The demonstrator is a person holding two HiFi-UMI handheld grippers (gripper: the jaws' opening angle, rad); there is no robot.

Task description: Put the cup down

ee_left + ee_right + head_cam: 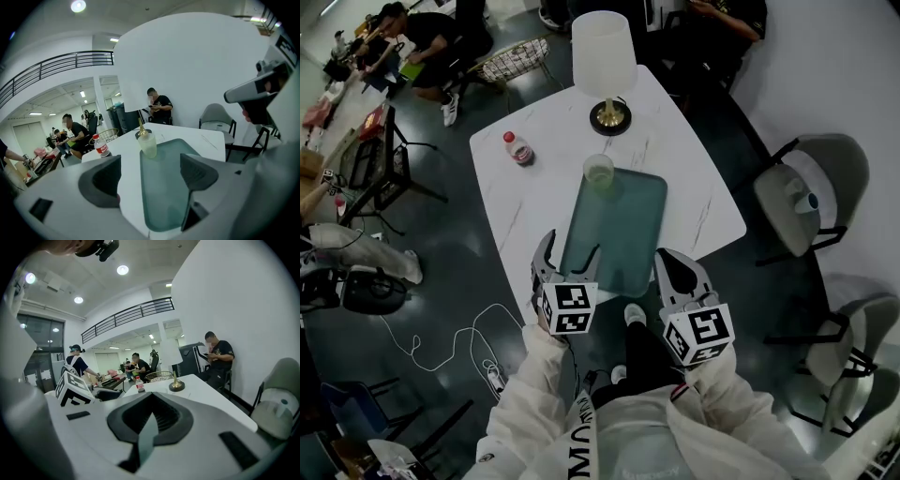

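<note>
A translucent pale-green cup [598, 172] stands upright at the far end of a dark teal mat [623, 234] on the white table [511, 202]. In the left gripper view the cup [148, 144] is well ahead of the jaws, untouched. My left gripper [570, 260] hovers over the mat's near-left corner, jaws spread and empty. My right gripper [679, 273] is at the near table edge, its jaws pressed together with nothing between them; in its own view the jaws [149, 423] meet in a closed dark seam.
A lamp with a white shade [604, 52] and brass base [610, 117] stands at the table's far side. A red-capped bottle [518, 148] sits far left. Grey chairs [811, 192] stand to the right; cables [441, 342] lie on the floor left. People sit beyond the table.
</note>
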